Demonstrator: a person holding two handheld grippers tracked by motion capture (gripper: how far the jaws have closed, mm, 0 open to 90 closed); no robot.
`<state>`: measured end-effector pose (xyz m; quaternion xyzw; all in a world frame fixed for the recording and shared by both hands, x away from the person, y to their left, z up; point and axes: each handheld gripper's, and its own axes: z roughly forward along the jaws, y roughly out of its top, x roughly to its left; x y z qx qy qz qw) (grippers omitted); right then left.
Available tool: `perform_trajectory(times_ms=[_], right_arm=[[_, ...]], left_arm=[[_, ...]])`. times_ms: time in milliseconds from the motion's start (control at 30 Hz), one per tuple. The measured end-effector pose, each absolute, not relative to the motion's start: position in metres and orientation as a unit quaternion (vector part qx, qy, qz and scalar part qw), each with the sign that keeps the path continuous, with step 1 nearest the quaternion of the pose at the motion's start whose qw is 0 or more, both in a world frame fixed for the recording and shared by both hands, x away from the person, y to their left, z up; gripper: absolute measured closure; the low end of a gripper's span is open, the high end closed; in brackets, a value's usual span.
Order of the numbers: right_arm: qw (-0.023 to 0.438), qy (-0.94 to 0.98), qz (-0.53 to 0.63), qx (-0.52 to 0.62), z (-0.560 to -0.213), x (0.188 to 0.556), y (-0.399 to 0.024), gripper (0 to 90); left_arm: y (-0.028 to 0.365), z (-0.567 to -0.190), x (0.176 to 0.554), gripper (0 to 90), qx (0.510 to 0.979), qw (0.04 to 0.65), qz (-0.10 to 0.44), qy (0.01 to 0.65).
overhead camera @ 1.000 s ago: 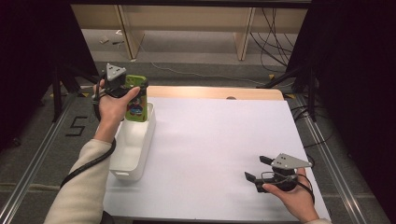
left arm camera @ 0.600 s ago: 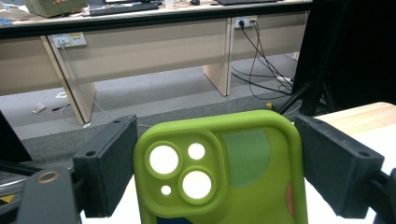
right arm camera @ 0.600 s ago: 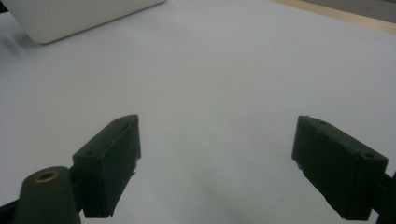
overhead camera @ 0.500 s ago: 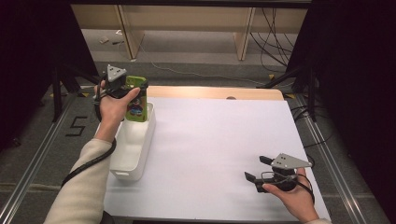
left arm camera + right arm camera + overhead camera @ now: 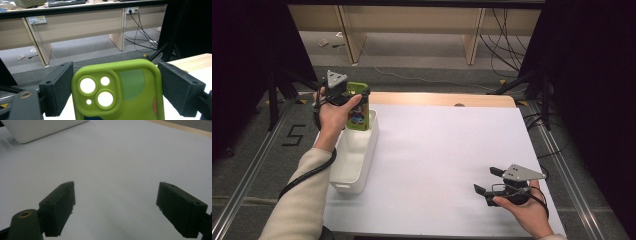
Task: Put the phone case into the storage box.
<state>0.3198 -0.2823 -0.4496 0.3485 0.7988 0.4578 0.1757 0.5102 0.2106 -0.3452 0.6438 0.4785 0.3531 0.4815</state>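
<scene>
Standing upright, long axis vertical, one green phone case (image 5: 120, 92) is being gripped by the left gripper (image 5: 343, 93) over the far end of one white bin (image 5: 354, 155). Its camera cutouts are showing in the left gripper view, its printed picture in the high view. The right gripper (image 5: 117, 207) is resting open above the white table (image 5: 437, 150), holding nothing.

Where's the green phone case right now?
The green phone case is clamped upright in the left gripper, at the high view's left, just above the far end of the white bin.
</scene>
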Motion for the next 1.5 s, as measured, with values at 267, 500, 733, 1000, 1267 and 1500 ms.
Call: perform_trajectory(times_ms=[267,500,733,1000,1267,1500], right_arm=[[0.176,0.799,0.458,0.349,-0.449,0.320,-0.283,16.4],[0.176,0.799,0.458,0.349,-0.449,0.320,-0.283,16.4],[0.176,0.799,0.458,0.348,-0.449,0.320,-0.283,16.4],[0.176,0.799,0.458,0.349,-0.449,0.319,-0.283,16.4],[0.176,0.799,0.457,0.348,-0.449,0.320,-0.282,16.4],[0.176,0.799,0.457,0.349,-0.450,0.320,-0.283,16.4]], left_arm=[[0.210,-0.347,0.512,16.0,0.645,0.482,0.354,0.477],[0.211,-0.349,0.514,16.0,0.646,0.479,0.354,0.478],[0.212,-0.349,0.515,16.0,0.645,0.480,0.355,0.478],[0.213,-0.353,0.517,16.0,0.644,0.477,0.353,0.482],[0.214,-0.355,0.518,15.9,0.645,0.476,0.353,0.483],[0.215,-0.356,0.519,15.9,0.645,0.475,0.352,0.484]])
